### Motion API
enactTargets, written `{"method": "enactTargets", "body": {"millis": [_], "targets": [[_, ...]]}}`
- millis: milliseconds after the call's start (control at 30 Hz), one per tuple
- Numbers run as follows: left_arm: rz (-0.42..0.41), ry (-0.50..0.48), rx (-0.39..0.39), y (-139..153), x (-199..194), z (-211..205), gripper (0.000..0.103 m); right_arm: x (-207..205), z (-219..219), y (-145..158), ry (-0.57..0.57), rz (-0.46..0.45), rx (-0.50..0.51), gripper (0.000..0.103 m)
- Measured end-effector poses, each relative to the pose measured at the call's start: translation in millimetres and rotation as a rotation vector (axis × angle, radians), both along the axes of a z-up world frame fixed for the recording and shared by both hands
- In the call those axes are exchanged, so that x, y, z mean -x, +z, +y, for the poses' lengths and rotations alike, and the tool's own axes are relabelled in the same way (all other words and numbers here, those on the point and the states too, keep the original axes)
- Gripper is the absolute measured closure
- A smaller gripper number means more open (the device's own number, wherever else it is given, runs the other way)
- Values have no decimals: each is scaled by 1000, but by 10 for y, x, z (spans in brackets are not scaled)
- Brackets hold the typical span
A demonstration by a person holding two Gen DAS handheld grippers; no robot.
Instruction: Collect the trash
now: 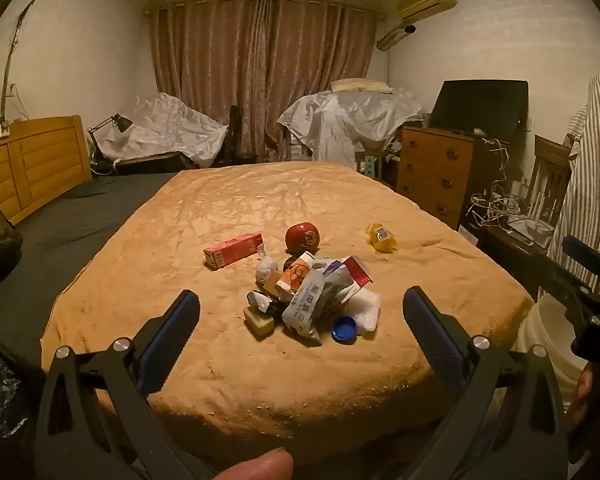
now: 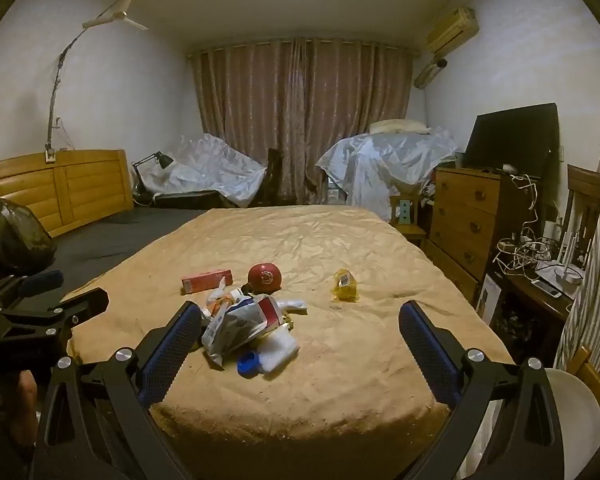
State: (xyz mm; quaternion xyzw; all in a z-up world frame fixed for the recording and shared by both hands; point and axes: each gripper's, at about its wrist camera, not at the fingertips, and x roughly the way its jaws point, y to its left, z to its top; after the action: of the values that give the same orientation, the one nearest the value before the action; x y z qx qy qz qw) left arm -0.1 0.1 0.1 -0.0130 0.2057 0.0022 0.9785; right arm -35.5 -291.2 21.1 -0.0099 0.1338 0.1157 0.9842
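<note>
On the bed (image 1: 228, 360) lie one trash pile (image 1: 312, 300), one red box (image 1: 233, 250), one red ball (image 1: 302, 236); both tools (image 1: 301, 334) (image 2: 300, 344) spread, empty

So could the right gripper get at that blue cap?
Probably yes. The right gripper is open and empty, and the blue cap lies exposed at the pile's near edge, with nothing in front.

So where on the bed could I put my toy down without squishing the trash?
Bare blanket lies behind the red ball, toward the curtains, and along the near edge in front of the blue cap. The middle is crowded: the wrapper pile, the red box.
</note>
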Motion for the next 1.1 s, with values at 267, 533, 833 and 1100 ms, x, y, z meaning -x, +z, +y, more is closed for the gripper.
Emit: {"method": "enactTargets", "body": {"millis": [267,533,833,1100], "targets": [[1,2,2,0,-5,6,5,-4,0,1,3,3,-5,4],[14,3,11,-21,-77,90,5,-48,41,31,16,7,-6,4],[7,11,-2,2,-67,85,5,50,25,71,30,-3,-5,4],[8,28,-10,-20,-80,79,5,37,36,56,30,-2,-4,4]]}}
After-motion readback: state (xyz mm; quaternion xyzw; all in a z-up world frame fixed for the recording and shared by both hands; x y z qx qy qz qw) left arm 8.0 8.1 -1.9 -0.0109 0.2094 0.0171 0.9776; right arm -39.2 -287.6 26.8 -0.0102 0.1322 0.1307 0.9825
